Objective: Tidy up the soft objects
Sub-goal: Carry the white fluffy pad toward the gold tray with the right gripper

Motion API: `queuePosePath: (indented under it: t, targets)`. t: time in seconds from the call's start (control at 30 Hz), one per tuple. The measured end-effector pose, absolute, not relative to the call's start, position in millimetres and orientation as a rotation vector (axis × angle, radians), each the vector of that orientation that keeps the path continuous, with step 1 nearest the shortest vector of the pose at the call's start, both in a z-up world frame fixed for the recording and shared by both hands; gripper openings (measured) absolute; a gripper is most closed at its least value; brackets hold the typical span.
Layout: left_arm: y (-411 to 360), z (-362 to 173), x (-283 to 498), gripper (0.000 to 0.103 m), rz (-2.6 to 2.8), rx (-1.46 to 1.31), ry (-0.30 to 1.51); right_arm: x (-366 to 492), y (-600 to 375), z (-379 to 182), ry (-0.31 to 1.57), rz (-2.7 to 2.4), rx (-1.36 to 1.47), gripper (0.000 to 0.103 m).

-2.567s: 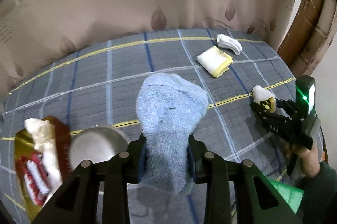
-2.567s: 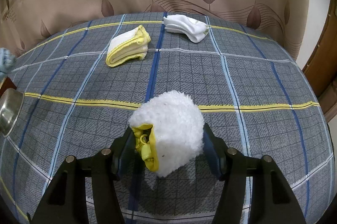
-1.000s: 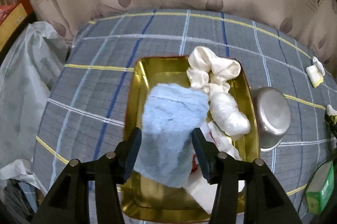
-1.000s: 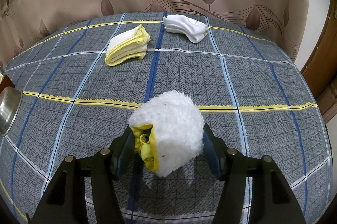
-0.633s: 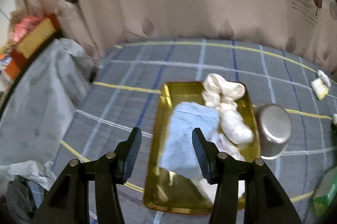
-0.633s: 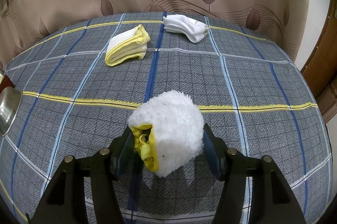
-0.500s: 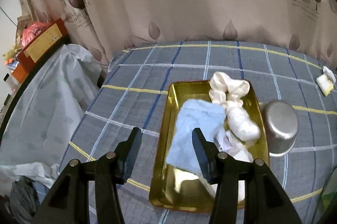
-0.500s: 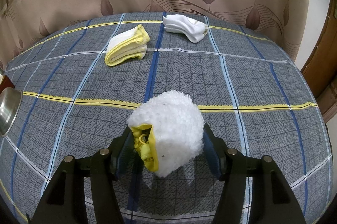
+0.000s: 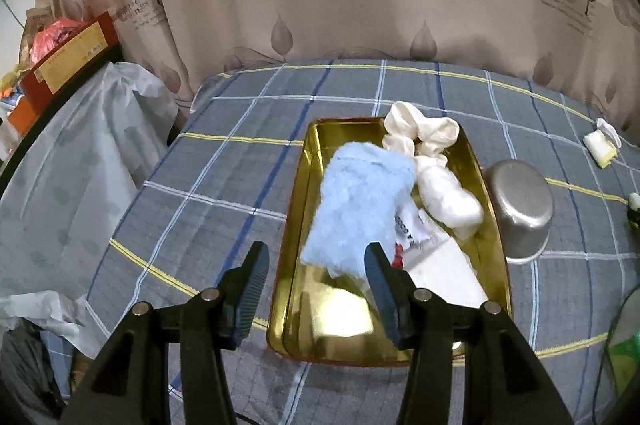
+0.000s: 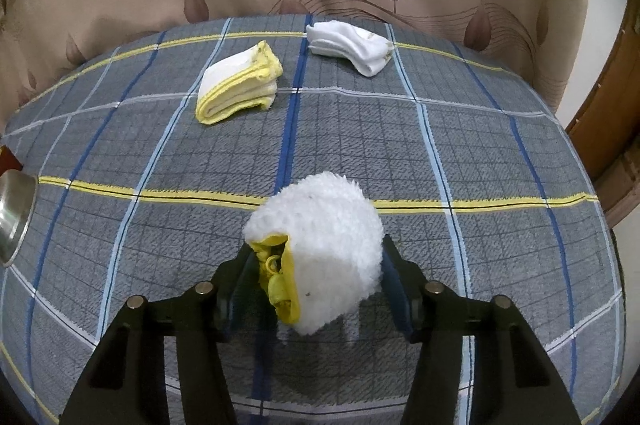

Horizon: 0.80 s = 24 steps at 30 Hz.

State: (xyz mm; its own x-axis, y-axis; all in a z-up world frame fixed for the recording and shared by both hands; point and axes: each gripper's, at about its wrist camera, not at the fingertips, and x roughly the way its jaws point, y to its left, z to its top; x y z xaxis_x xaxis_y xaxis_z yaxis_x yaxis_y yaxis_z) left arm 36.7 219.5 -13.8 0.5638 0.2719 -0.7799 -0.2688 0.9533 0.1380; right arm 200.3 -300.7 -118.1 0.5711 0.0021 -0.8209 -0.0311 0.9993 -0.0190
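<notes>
A light blue towel (image 9: 360, 197) lies in the gold tray (image 9: 316, 141), leaning on white rolled cloths (image 9: 436, 165) and a printed white packet. My left gripper (image 9: 315, 265) hangs open just above and before the tray's near half, its pads clear of the towel. In the right wrist view a fluffy white pouch with a yellow lining (image 10: 332, 225) sits between the pads of my right gripper (image 10: 316, 253), held a little above the plaid tablecloth. Those jaws are closing on it. A yellow-edged folded cloth (image 10: 240, 85) and folded white socks (image 10: 352, 43) lie farther back.
An upturned steel bowl (image 9: 520, 209) stands right of the tray and shows at the left edge as bowl (image 10: 12, 217). Plastic-covered furniture (image 9: 72, 165) borders the table on the left. A green object (image 9: 624, 345) sits at the near right. A curtain hangs behind.
My left gripper let go of the blue towel, which dropped into the tray, then drew back and tilted up. The right gripper stayed put with the pouch in it.
</notes>
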Motion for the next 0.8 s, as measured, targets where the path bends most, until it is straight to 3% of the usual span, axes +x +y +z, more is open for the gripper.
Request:
queuePosePath:
  t: [0.37, 0.8]
  targets:
    - [229, -19, 18, 0.051, 0.311, -0.039, 0.894, 204, -279, -109, 0.991, -0.011, -0.119, 0.045]
    - [254, -22, 9, 0.051, 0.372, -0.082, 0.875, 208, -205, -51, 0.908, 0.112, -0.166, 0.044]
